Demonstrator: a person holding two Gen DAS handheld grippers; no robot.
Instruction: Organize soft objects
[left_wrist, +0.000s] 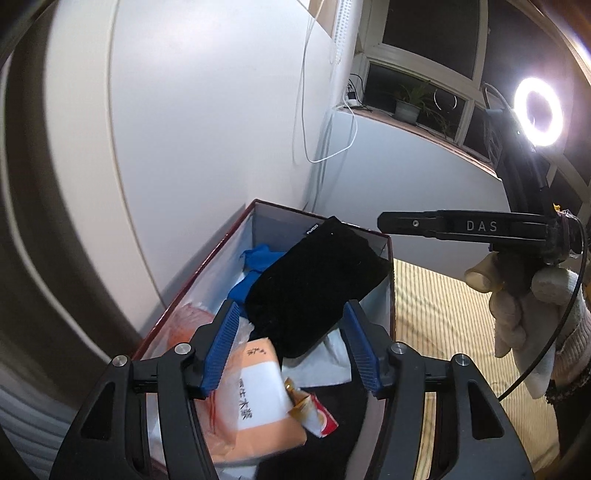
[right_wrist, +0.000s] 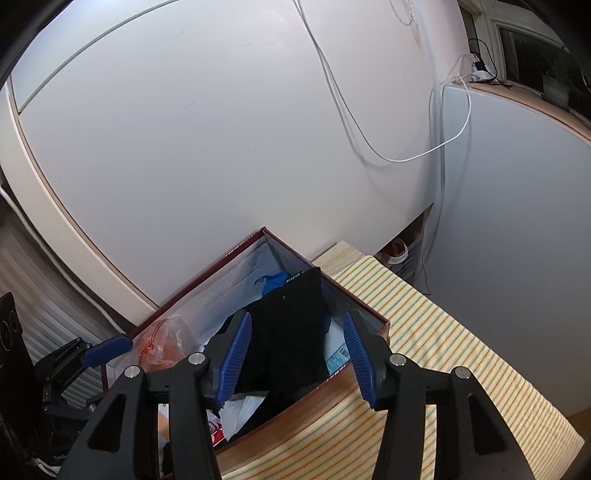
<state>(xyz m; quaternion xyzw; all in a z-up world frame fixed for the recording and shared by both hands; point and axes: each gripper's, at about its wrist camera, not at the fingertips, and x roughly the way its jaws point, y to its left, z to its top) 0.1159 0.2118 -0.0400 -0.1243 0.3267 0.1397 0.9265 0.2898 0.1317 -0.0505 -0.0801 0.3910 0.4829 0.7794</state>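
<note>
Two grippers, left (left_wrist: 290, 345) and right (right_wrist: 297, 356), jaws apart and empty, over one box (right_wrist: 314, 410) holding one black pouch (left_wrist: 314, 284).

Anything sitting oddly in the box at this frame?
Yes. The black pouch lies tilted on the pile, its top end poking above the rim of the box rather than lying flat inside. Both grippers stand open; neither holds it.

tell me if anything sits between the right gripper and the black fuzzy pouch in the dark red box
Nothing visible does. The black fuzzy pouch lies on top of the other things in the dark red box, leaning on its far wall, and the right gripper hangs open directly in front of it with clear air between.
</note>
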